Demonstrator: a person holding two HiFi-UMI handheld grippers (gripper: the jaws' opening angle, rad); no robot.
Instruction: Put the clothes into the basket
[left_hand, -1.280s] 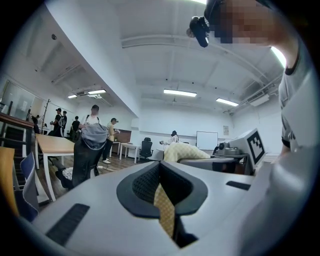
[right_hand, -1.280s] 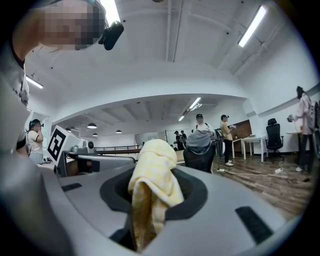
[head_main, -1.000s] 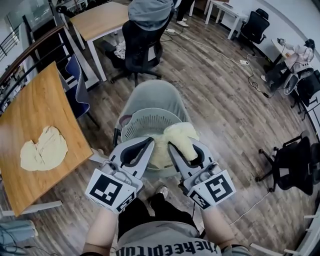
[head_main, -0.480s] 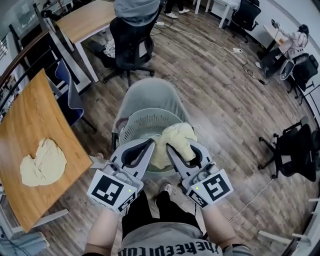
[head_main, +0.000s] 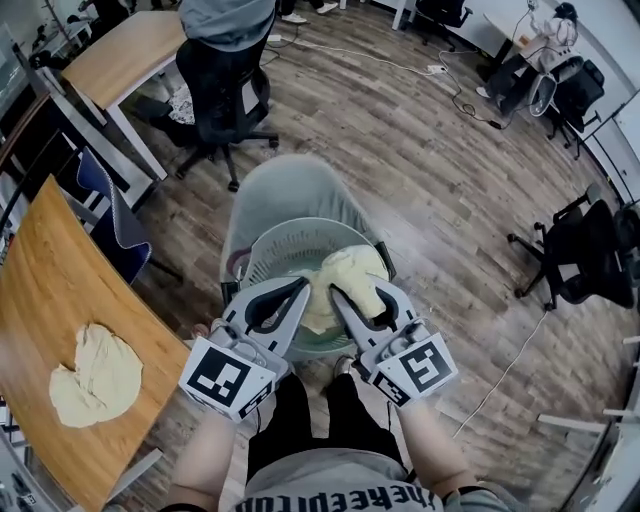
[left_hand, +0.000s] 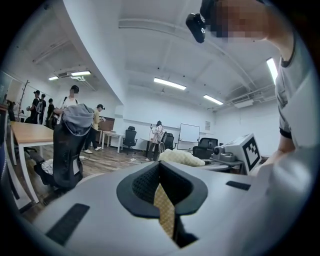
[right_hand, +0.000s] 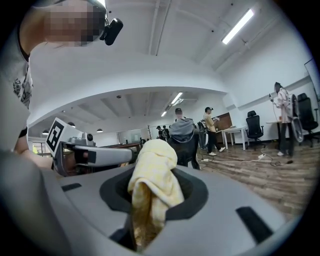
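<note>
A pale yellow cloth (head_main: 347, 277) hangs bunched over the round white basket (head_main: 283, 246), which stands on a grey chair (head_main: 290, 185). My left gripper (head_main: 300, 288) is shut on a thin edge of that cloth (left_hand: 164, 212). Just to its right, my right gripper (head_main: 338, 294) is shut on a thick fold of the cloth (right_hand: 150, 190), which bulges up out of the jaws. Both grippers sit side by side at the basket's near rim. A second yellow cloth (head_main: 95, 372) lies on the wooden table (head_main: 40, 290) at the left.
A blue chair (head_main: 105, 215) stands between the table and the basket. A black office chair (head_main: 222, 85) with a person at a desk is beyond it. Another black chair (head_main: 580, 250) stands at the right. A cable (head_main: 500, 375) runs over the wooden floor.
Both grippers have sunk a little with the cloth, which now hangs lower over the basket. The head view has shifted, so the table and its cloth slid down and left.
</note>
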